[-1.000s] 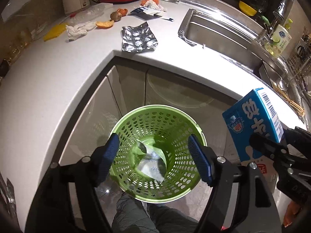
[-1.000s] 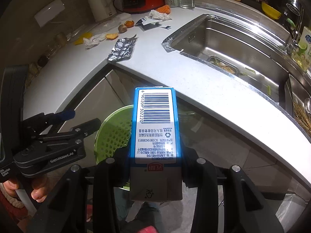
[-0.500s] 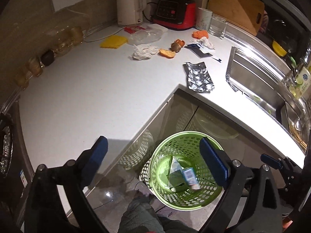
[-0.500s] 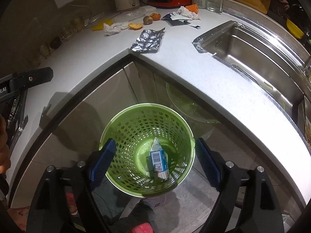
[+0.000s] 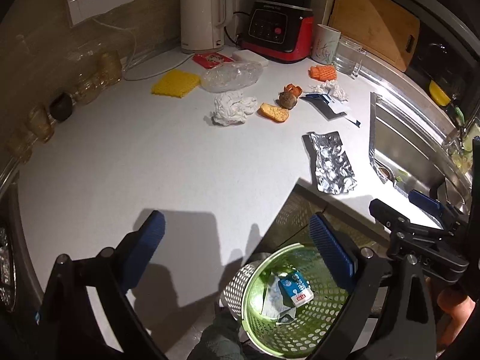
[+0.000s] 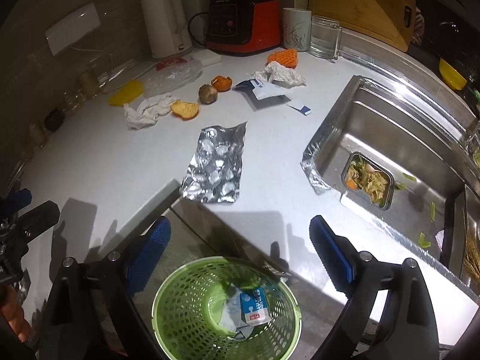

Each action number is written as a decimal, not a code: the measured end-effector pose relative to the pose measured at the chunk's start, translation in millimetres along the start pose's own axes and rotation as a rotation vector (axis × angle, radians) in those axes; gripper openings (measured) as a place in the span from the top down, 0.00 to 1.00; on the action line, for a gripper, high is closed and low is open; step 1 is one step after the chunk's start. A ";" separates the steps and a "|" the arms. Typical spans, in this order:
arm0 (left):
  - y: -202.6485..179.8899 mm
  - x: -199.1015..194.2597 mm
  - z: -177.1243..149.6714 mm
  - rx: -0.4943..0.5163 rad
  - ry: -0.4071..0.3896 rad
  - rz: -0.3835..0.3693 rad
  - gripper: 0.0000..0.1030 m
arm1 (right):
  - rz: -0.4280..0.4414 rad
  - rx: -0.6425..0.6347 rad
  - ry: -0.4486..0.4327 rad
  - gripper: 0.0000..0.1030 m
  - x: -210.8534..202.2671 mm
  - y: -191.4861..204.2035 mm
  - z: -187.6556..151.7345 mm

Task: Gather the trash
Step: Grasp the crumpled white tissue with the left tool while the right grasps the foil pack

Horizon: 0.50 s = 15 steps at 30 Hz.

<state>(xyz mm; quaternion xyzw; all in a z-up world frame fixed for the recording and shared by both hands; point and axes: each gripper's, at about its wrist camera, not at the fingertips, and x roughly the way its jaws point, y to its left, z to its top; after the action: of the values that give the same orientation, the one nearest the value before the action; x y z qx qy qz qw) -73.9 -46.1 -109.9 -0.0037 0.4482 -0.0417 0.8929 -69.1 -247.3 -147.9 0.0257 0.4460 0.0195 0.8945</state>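
We're seeing the big change right away: a sec ago the right tool was pinching the blue milk carton above the green basket; now the carton's lying inside the basket, on top of a crumpled foil-ish wrapper, low centre of the right wrist frame. So one more piece of trash is binned, and both tools are lifting off the basket and swinging twd the tabletop, which now fills most of both frames.

That means we're moving on to the next pickup, prob. Still waiting on the tabletop: the silver blister sheet mid-frame by the tabletop edge, the crumpled tissue upper centre, the orange peel just right of it, the blue-white wrapper w/ another tissue wad touching it, and a clear plastic bag near the kettle. The blister sheet's nearest the right tool, so we're judging it the likely next target.

Tools: the right tool's jaws are opening, nearly fully spread, nothing btwn the blue pads, touching nothing. The left tool is opening too, about as wide as it goes, empty; the tabletop and part of the basket rim are showing thru the gap.
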 end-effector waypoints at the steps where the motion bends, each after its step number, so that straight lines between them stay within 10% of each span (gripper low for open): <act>1: 1.0 8.2 8.6 0.009 -0.003 -0.008 0.10 | -0.011 0.003 0.002 0.10 8.5 3.2 7.8; 15: 19.9 138.3 106.7 0.071 0.028 -0.053 0.10 | -0.089 0.066 0.067 0.10 90.2 27.4 56.7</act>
<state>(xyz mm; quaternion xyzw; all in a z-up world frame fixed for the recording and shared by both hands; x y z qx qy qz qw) 95.1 -40.3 -157.7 0.0167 0.4588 -0.0815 0.8846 30.1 -216.3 -184.0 0.0347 0.4767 -0.0339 0.8777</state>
